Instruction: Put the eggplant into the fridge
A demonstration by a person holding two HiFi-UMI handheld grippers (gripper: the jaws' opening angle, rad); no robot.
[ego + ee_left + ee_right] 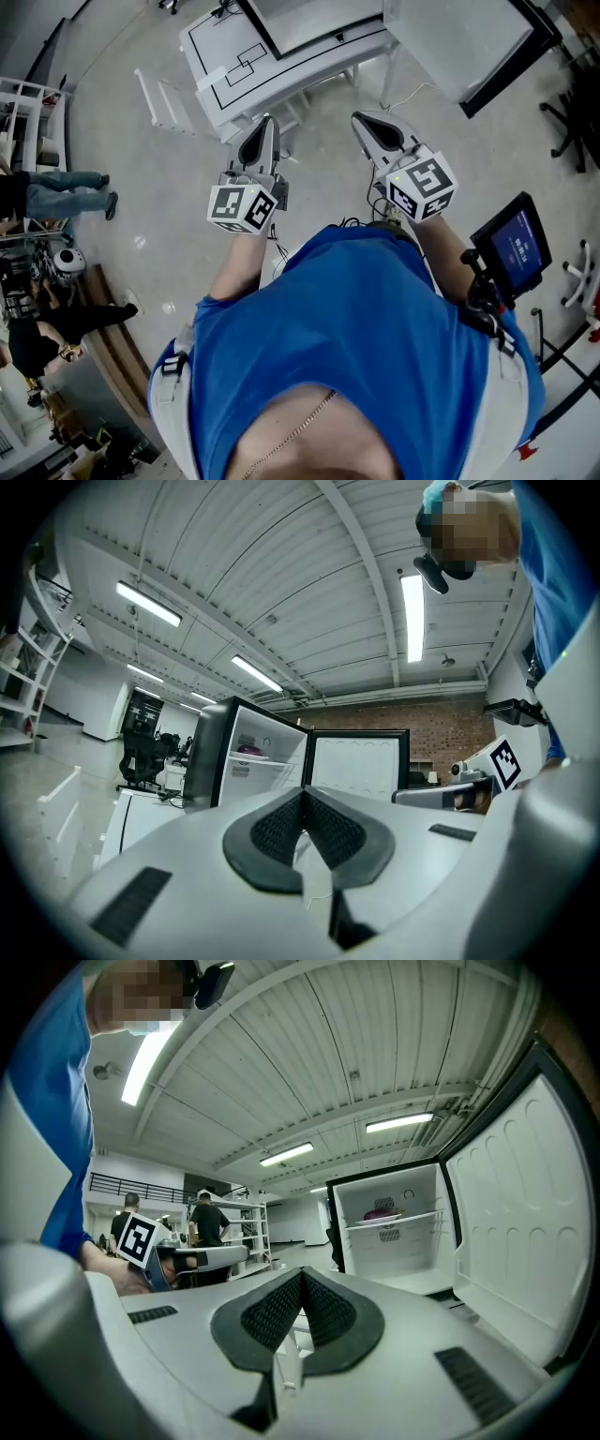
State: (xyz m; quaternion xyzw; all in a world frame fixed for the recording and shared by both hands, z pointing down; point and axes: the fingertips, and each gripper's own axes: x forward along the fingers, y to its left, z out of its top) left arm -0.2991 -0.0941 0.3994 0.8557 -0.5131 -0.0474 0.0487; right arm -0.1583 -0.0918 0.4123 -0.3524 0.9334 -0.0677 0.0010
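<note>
The fridge stands open ahead, its door swung out to the right. A purple eggplant lies on a plate on the upper shelf; in the left gripper view the eggplant shows as a small purple shape inside the fridge. Seen from the head view, the fridge is just beyond both grippers. My left gripper is shut with nothing in it. My right gripper is shut and empty too. Both point level at the fridge, well short of it.
A tablet screen on a stand is at my right. People and a white shelf rack are at the left. A low white frame stands left of the fridge. A black chair and a white cabinet lie beyond.
</note>
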